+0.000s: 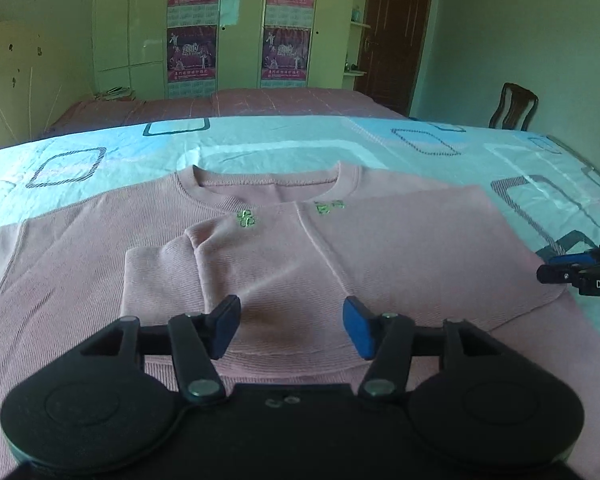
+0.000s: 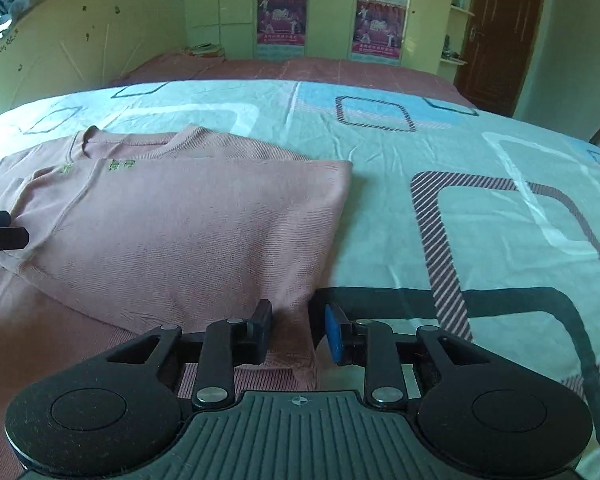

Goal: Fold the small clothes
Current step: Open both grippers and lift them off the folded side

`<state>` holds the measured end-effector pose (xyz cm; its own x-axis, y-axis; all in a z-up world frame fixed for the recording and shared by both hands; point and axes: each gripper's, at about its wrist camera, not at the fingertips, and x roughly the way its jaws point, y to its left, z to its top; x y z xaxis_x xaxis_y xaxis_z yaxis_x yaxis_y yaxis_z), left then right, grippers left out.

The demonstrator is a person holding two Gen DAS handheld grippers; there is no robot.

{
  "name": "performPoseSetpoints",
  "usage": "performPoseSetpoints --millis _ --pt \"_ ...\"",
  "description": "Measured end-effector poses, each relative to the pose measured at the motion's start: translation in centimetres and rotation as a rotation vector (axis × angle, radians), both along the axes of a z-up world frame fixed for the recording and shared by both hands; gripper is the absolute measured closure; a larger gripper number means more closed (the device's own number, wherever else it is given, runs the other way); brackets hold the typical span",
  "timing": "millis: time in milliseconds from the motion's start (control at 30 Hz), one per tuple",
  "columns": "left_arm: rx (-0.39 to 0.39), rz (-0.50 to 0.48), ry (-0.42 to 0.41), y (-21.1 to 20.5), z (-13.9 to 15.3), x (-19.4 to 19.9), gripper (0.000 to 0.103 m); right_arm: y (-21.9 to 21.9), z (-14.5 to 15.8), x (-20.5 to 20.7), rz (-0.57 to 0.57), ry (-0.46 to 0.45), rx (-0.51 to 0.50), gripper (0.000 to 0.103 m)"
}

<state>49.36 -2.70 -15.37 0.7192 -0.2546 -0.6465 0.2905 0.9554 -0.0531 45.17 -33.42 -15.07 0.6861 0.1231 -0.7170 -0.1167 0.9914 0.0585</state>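
Note:
A pink sweatshirt [image 1: 284, 248] with small green embroidery below the collar lies flat on the bed, its right side folded over the front and a sleeve folded in at the left. My left gripper [image 1: 292, 328] hovers open over the lower middle of the sweatshirt, nothing between its pads. In the right wrist view the sweatshirt [image 2: 188, 224] fills the left half. My right gripper [image 2: 298, 332] stands open at the garment's lower right edge; a strip of pink cloth lies between the fingers, and the pads do not press it. The right gripper's tip [image 1: 580, 276] shows at the frame's right edge.
The pale blue sheet [image 2: 480, 200] with rectangle patterns spreads to the right of the garment. A second bed with a pink cover [image 1: 236, 104] lies behind, then a wardrobe with posters [image 1: 240, 24]. A wooden chair [image 1: 514, 106] and a brown door [image 1: 396, 32] stand at the far right.

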Motion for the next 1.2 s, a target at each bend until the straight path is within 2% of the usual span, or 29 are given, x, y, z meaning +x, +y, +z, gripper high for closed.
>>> performPoseSetpoints --millis 67,100,133,200,267,300,333,400,533,600,633,733,867,1033,1100,1167,1200 --pt "0.036 0.013 0.009 -0.3 -0.5 -0.2 0.047 0.7 0.2 -0.7 0.011 -0.022 0.019 0.075" --pt "0.048 0.015 0.04 -0.4 -1.2 -0.1 0.048 1.2 -0.3 -0.7 0.015 -0.008 0.002 0.076" --pt "0.051 0.01 0.038 -0.4 -1.5 -0.2 0.048 1.5 -1.0 -0.4 0.012 0.028 -0.004 0.076" --pt "0.049 0.01 0.033 -0.4 -0.9 -0.4 0.048 1.6 -0.8 -0.2 -0.001 0.031 0.001 0.076" --pt "0.029 0.023 0.01 0.0 -0.3 -0.8 0.048 1.6 0.3 -0.7 -0.012 -0.025 0.007 0.076" --pt "0.045 0.035 0.014 0.1 -0.3 -0.8 0.047 1.5 0.7 -1.0 -0.006 -0.046 0.017 0.076" --pt "0.061 0.044 0.037 0.3 -0.7 -0.6 0.047 1.6 0.5 -0.9 -0.003 -0.036 0.015 0.076" --pt "0.08 0.052 0.047 0.5 -1.1 -0.5 0.047 1.6 -1.2 -0.2 0.002 0.058 0.012 0.076" --pt "0.067 0.113 0.001 1.5 0.1 -0.9 0.047 1.3 0.0 -0.3 -0.028 0.025 0.054 0.075" --pt "0.062 0.148 0.058 2.4 -0.6 -0.1 0.047 1.2 0.0 -0.4 -0.033 0.019 0.054 0.075" --pt "0.053 0.152 0.071 2.8 -0.9 0.1 0.046 1.2 -0.5 -0.2 -0.028 0.045 0.045 0.075" --pt "0.094 0.145 0.058 2.4 -1.0 0.1 0.045 1.3 -0.9 0.1 -0.016 0.05 0.037 0.076" --pt "0.086 0.201 0.067 2.6 -0.8 -0.3 0.045 1.3 -1.1 0.4 -0.026 0.046 0.039 0.076" --pt "0.103 0.187 0.098 2.4 -0.7 -0.2 0.04 1.5 -1.1 0.4 -0.01 0.039 0.024 0.075" --pt "0.095 0.18 0.11 2.7 -0.2 -0.1 0.04 1.3 -0.6 0.3 -0.028 0.043 0.039 0.075" --pt "0.071 0.192 0.099 3.7 0.4 -0.5 0.038 1.0 0.4 -0.5 -0.062 0.007 0.079 0.075" --pt "0.065 0.204 0.089 4.4 0.6 -0.8 0.035 1.0 0.7 -0.9 -0.073 -0.001 0.088 0.075"
